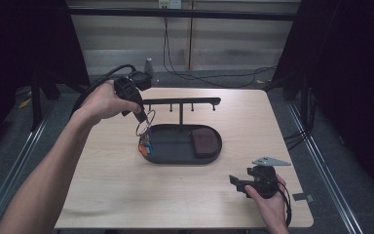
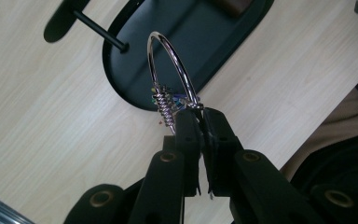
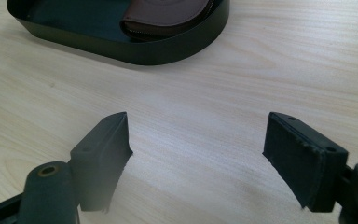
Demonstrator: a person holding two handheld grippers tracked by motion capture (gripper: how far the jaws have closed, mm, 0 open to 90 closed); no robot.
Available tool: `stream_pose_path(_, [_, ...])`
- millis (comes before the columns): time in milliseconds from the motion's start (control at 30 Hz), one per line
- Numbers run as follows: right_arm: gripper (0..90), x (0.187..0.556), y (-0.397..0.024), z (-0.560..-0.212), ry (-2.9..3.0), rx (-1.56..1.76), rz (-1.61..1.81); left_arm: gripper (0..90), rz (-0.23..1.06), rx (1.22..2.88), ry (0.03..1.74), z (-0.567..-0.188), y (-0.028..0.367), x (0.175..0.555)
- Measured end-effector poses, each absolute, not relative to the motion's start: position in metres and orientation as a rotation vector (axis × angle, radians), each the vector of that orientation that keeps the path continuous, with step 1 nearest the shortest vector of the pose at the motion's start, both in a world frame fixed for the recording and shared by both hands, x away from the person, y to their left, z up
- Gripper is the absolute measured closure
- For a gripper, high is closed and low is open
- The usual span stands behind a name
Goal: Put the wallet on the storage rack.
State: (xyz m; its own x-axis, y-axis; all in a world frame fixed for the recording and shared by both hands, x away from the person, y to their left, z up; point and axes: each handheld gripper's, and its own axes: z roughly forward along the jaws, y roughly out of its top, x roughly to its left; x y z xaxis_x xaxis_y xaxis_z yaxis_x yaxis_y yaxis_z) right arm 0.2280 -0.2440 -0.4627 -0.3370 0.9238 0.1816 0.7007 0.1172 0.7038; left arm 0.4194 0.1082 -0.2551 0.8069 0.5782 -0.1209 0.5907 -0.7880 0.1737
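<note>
A shiny silver key ring [image 2: 172, 70] is seen at the top middle, with orange and blue bits [image 1: 145, 146] hung below. A black tray [image 1: 175, 157] and a brown pouch [image 1: 204, 141] are shown on a pale wood table [image 1: 126, 190].

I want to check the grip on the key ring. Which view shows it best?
The left gripper view: the key ring fills the frame's middle, pinched in the left gripper. The high view shows it small, over the tray.
</note>
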Motion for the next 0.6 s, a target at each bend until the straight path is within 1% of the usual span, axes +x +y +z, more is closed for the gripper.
stream_pose_path(200, [22.6, 0.228, -0.245, -0.463, 2.098, 1.582, 1.055, 85.8, -0.087, 2.789, 0.970, -0.266, 0.106, 0.435])
stream_pose_path(300, [22.3, 0.228, -0.245, -0.463, 2.100, 1.589, 1.058, 85.8, -0.072, 2.787, 0.952, -0.267, 0.106, 0.438])
stream_pose_path(600, [22.3, 0.227, -0.245, -0.463, 2.100, 1.590, 1.059, 85.8, -0.049, 2.785, 0.978, -0.270, 0.113, 0.447])
